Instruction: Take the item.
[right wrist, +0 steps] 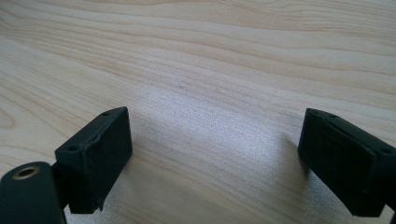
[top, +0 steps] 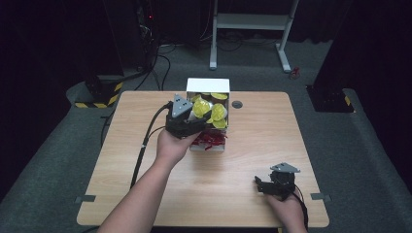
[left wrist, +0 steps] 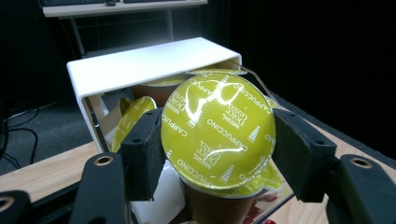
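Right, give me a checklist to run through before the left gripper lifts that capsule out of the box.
1. Left gripper pads on both sides of the capsule: ok.
2. Pads pressing firmly: cannot tell.
3. Capsule lid unobstructed from above: ok.
4. Neighbouring capsules free of the held one: cannot tell.
5. White box steady on the table: ok.
6. Right gripper parked away from the box, jaws open and holding nothing: ok.

Glossy yellow foil lid on capsule (left wrist: 218, 133); matt black foam pads (left wrist: 147, 151); smooth pale wood-grain table (right wrist: 210, 60); glossy white box (left wrist: 140, 65).
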Motion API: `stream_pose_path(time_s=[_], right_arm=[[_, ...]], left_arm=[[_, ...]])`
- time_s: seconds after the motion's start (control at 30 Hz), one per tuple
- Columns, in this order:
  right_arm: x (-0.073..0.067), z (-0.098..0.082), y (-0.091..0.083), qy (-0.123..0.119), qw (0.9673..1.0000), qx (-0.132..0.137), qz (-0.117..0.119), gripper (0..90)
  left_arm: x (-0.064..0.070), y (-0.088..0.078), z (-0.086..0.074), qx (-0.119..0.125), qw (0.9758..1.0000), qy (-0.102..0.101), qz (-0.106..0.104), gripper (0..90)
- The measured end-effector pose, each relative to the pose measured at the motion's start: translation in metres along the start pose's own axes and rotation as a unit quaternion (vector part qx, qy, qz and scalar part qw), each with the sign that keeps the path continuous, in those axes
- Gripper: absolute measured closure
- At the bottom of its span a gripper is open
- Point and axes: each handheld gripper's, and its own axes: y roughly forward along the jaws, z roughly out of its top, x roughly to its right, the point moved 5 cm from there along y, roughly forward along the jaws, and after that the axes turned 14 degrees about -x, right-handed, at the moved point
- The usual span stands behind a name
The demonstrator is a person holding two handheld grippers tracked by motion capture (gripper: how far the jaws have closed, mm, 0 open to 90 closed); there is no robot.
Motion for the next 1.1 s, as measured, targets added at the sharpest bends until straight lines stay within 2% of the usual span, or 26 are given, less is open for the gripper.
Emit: stream_pose_path(time_s=[0.27,0.37,0.6,0.8,1.1], right_arm=[[0.0,0.0,0.0,0.0,1.0,0.0,0.0,9.8],[0.0,0.0,0.0,0.0,1.0,0.0,0.0,9.8],[0.0,0.0,0.0,0.0,1.0,0.0,0.0,9.8],[0.0,0.0,0.0,-0.001,1.0,0.0,0.0,9.9],[0.0,0.0,0.0,0.001,1.0,-0.001,0.0,9.9]], left_arm=[[0.003,-0.007,0.001,0.009,0.9999,0.003,-0.008,38.6],[0.005,-0.01,0.0,0.012,0.9999,0.009,-0.004,38.7],[0.006,-0.02,-0.001,0.019,0.9997,0.009,-0.009,38.7],[0.006,-0.027,-0.009,0.021,0.9996,0.006,-0.016,38.7],[0.003,-0.035,-0.015,0.021,0.9997,0.002,-0.013,38.7]])
